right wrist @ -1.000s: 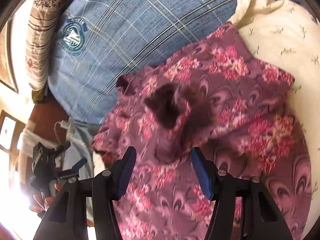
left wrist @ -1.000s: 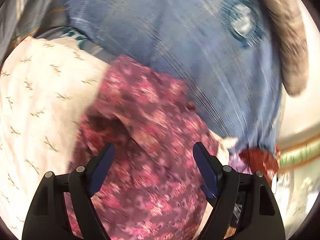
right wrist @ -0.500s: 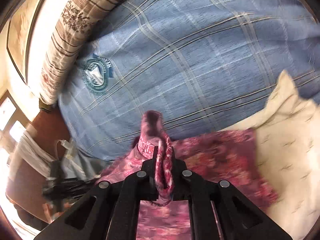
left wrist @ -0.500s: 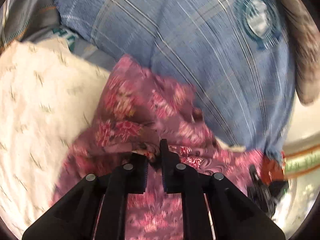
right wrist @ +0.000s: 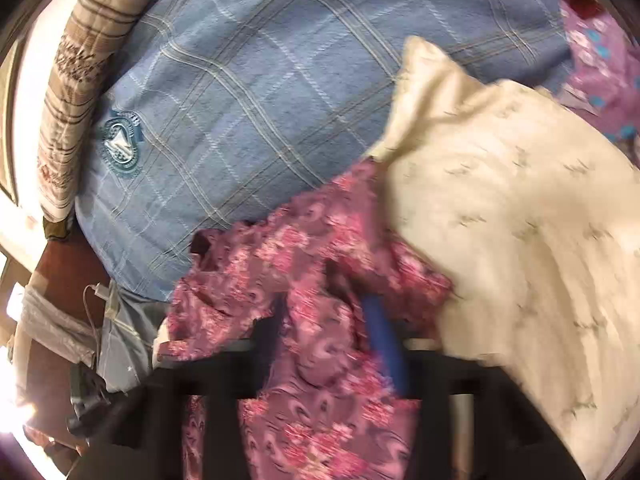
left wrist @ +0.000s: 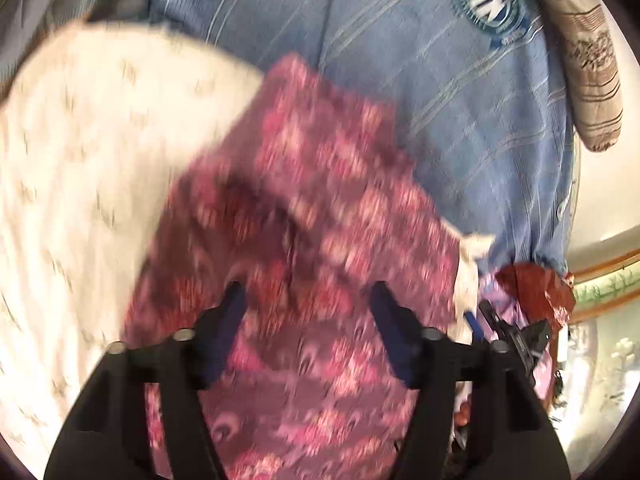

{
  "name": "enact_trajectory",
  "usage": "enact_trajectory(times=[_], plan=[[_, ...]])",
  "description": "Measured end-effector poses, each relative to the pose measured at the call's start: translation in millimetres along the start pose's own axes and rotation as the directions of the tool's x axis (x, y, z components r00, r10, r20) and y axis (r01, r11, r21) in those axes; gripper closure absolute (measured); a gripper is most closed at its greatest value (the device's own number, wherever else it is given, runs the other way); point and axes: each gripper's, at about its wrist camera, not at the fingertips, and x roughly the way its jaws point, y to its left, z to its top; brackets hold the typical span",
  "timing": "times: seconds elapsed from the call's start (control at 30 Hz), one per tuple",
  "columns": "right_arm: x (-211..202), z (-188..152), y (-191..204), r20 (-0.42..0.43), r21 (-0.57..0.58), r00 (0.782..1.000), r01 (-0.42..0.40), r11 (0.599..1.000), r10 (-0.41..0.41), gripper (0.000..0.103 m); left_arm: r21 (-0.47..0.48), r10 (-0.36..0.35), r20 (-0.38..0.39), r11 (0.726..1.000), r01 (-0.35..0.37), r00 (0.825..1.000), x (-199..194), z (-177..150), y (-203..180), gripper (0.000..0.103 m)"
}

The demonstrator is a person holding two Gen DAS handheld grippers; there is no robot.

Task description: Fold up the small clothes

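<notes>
My left gripper (left wrist: 306, 300) jaws wide over the limp floral garment (left wrist: 320, 208); right gripper (right wrist: 332, 328) cloth-draped, can't tell. I'd pinch hem corners.

In your left wrist view, the garment (left wrist: 320, 220) lay on the bedsheet (left wrist: 440, 80), with the pillow (left wrist: 100, 180) to its left and the blanket (left wrist: 588, 60) far right.

Home bedroom: plaid bedsheet (right wrist: 256, 92), pillow (right wrist: 520, 240)
</notes>
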Motion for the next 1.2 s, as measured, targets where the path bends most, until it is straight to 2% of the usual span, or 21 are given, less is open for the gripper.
enact_trajectory(times=[0.13,0.17,0.23,0.27,0.3,0.33,0.4,0.47,0.57,0.67,0.73,0.83,0.87,0.9,0.93,0.97,1.03,1.1,1.13,1.17,1.2], plan=[[43,8,23,-0.066,-0.107,0.991,0.113,0.988,-0.12,0.039,-0.035,0.049,-0.036,0.998,-0.05,0.998,27,25,-8,0.036],[58,9,30,-0.114,-0.14,0.982,0.131,0.981,-0.147,0.046,-0.038,0.076,-0.053,0.996,-0.078,0.996,37,29,-10,0.036],[80,14,47,-0.175,-0.238,0.967,0.143,0.961,-0.188,0.097,-0.046,0.149,-0.082,0.987,-0.153,0.985,53,38,-9,0.042],[83,19,61,-0.164,-0.301,0.966,0.142,0.943,-0.198,0.098,-0.052,0.167,-0.087,0.984,-0.172,0.982,57,43,-6,0.05],[71,29,78,-0.098,-0.345,0.983,0.11,0.932,-0.152,0.098,-0.066,0.16,-0.087,0.984,-0.165,0.983,60,48,-5,0.069],[58,36,87,-0.048,-0.357,0.995,0.064,0.932,-0.087,0.098,-0.077,0.14,-0.085,0.986,-0.146,0.987,59,52,-4,0.075],[13,45,102,0.078,-0.395,0.993,-0.047,0.918,0.084,0.098,-0.105,0.111,-0.046,0.988,-0.116,0.993,52,53,-1,0.075],[-10,40,107,0.118,-0.455,0.984,-0.065,0.888,0.133,0.098,-0.099,0.093,-0.03,0.991,-0.095,0.995,45,47,2,0.075],[-23,1,94,0.056,-0.556,0.995,-0.041,0.83,0.087,0.094,-0.093,0.096,-0.046,0.991,-0.1,0.994,40,27,12,0.075],[-16,-53,61,-0.083,-0.602,0.994,0.004,0.798,-0.068,0.094,-0.1,0.091,-0.089,0.99,-0.1,0.992,37,10,27,0.075],[-23,-76,38,-0.149,-0.569,0.984,-0.009,0.822,-0.093,0.092,-0.098,0.076,-0.091,0.992,-0.085,0.993,31,0,33,0.075],[-47,-75,17,-0.141,-0.448,0.987,0.007,0.894,-0.078,0.089,-0.073,0.06,-0.072,0.995,-0.065,0.996,15,-6,27,0.075],[-56,-67,10,-0.13,-0.362,0.99,0.0,0.932,-0.05,0.077,-0.059,0.047,-0.065,0.997,-0.05,0.997,10,-7,22,0.074],[-63,-59,3,-0.115,-0.264,0.993,-0.026,0.964,-0.005,0.058,-0.048,0.037,-0.061,0.998,-0.04,0.997,1,-6,20,0.068],[-65,-55,0,-0.108,-0.183,0.994,-0.055,0.982,0.035,0.049,-0.039,0.031,-0.053,0.999,-0.033,0.998,1,-5,14,0.056],[-63,-51,-2,-0.114,-0.115,0.991,-0.077,0.99,0.064,0.038,-0.032,0.031,-0.043,0.999,-0.032,0.999,3,-4,8,0.05],[-47,-53,-3,-0.162,-0.021,0.983,-0.096,0.995,0.091,0.037,-0.025,0.044,-0.028,0.999,-0.045,0.999,6,-2,3,0.045],[-22,-59,0,-0.232,0.024,0.971,-0.05,0.998,0.055,0.037,-0.046,0.044,-0.049,0.998,-0.046,0.998,19,1,4,0.045],[-8,-63,2,-0.265,0.048,0.962,-0.048,0.998,0.059,0.037,-0.064,0.056,-0.063,0.996,-0.06,0.996,27,4,7,0.046],[4,-65,4,-0.295,0.062,0.953,-0.05,0.997,0.067,0.051,-0.08,0.068,-0.071,0.994,-0.074,0.995,34,5,8,0.047],[13,-65,8,-0.315,0.058,0.947,-0.042,0.997,0.058,0.096,-0.092,0.079,-0.079,0.992,-0.086,0.994,40,8,9,0.059]])
